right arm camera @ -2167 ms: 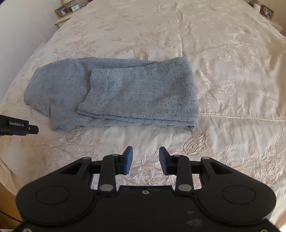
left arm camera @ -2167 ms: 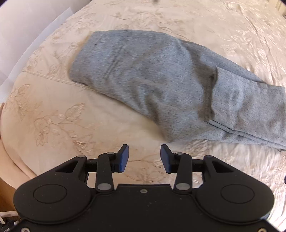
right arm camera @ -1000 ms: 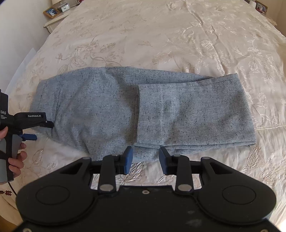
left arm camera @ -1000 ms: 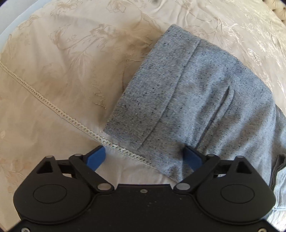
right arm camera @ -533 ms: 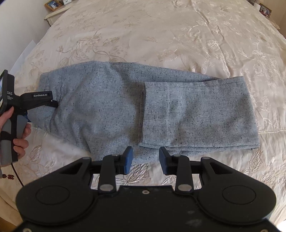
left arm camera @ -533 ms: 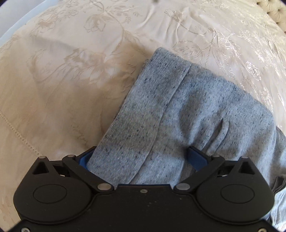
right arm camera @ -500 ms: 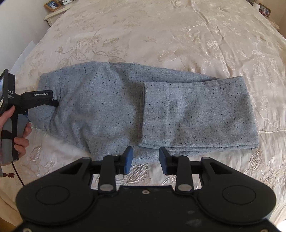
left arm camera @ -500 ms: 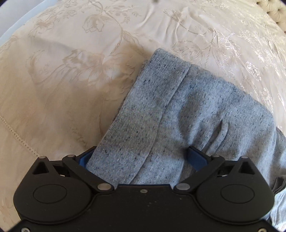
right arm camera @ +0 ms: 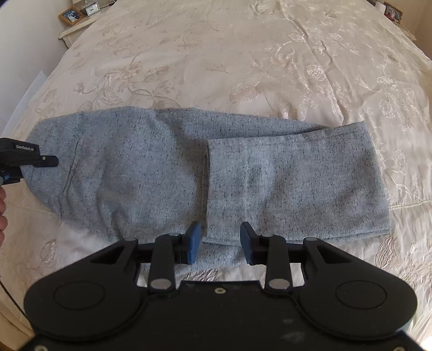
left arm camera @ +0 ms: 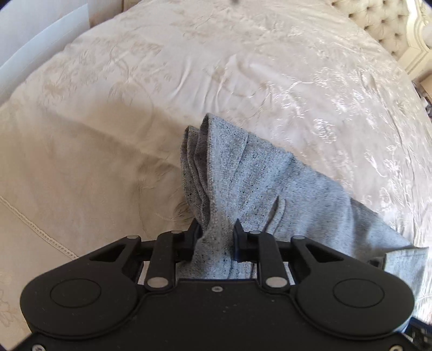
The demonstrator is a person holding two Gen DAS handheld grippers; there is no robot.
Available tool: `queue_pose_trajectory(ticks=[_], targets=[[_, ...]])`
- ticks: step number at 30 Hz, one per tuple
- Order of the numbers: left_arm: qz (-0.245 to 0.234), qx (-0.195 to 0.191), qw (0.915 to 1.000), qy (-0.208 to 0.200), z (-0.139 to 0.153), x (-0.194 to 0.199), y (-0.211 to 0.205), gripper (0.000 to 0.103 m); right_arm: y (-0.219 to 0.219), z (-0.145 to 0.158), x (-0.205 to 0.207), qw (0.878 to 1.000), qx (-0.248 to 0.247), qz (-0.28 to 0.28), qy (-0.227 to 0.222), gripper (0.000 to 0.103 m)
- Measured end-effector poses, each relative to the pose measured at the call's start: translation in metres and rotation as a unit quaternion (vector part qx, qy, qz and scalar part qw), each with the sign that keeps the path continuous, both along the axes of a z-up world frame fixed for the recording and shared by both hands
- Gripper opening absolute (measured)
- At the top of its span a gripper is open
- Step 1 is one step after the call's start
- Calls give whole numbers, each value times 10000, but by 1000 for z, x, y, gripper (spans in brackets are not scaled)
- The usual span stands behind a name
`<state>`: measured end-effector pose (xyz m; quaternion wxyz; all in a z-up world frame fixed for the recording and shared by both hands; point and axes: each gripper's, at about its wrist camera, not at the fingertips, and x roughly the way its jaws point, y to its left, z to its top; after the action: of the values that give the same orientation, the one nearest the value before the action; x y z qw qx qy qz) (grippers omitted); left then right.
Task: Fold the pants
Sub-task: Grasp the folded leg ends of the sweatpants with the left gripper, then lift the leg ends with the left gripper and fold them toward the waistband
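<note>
Grey flecked cloth is bunched between the pads of the left hand-held gripper, whose jaws have just been closing and now pinch one end of the pants; the pinched end stands up in narrow folds straight ahead of the fingers, lifted off the bed, while the remaining cloth slopes away to that gripper's right and back down onto the bedspread; beyond the folds the cream, flower-stitched cover runs on to a tufted headboard at the far right.

From the right wrist view, the right hand-held gripper hangs with its blue pads parted and gripping nothing; the near edge of the pants lies just ahead of and under the fingertips, whether touching I cannot tell; the pants stretch flat across the bed from far left to right of this gripper, with a folded-over layer on the right half; at the far left end the other hand-held gripper meets the cloth, a person's hand showing at the frame edge below it; a photo frame stands far off to the upper left.
</note>
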<state>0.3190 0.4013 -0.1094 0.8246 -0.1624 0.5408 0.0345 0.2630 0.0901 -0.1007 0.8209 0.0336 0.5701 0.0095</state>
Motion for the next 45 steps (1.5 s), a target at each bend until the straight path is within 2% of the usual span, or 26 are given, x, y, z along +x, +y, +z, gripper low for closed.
queue_pose_trajectory(ticks=[4, 9, 14, 18, 22, 27, 32, 38, 41, 45], targets=[[-169, 107, 9998, -72, 12, 3, -12, 29, -6, -7, 25, 9998, -45, -119, -148, 34], [-307, 232, 9992, -102, 19, 4, -18, 28, -14, -32, 67, 9988, 47, -467, -122, 34], [-272, 160, 9995, -93, 21, 2, -13, 28, -17, -75, 109, 9974, -33, -674, 249, 34], [-273, 145, 9994, -120, 27, 0, -15, 28, -21, -102, 127, 9963, 24, -684, 526, 35], [-323, 235, 9991, -130, 36, -1, -24, 28, -31, -99, 129, 9956, 272, -717, 535, 35], [-348, 282, 9986, -263, 63, -9, -46, 28, -46, -67, 105, 9962, 481, -687, 215, 35], [-391, 381, 9973, -483, 94, -18, -89, 27, -76, -48, 74, 9932, 925, -700, 55, 35], [-741, 637, 9925, -738, 118, -20, -181, 27, -112, -47, 56, 9917, 1188, -479, 138, 35], [-1038, 706, 9893, -738, 111, -15, -238, 27, -142, -46, 49, 9895, 1387, -363, 195, 35], [-1329, 701, 9872, -524, 79, -5, -315, 27, -179, -50, 49, 9887, 1454, -221, 284, 35]])
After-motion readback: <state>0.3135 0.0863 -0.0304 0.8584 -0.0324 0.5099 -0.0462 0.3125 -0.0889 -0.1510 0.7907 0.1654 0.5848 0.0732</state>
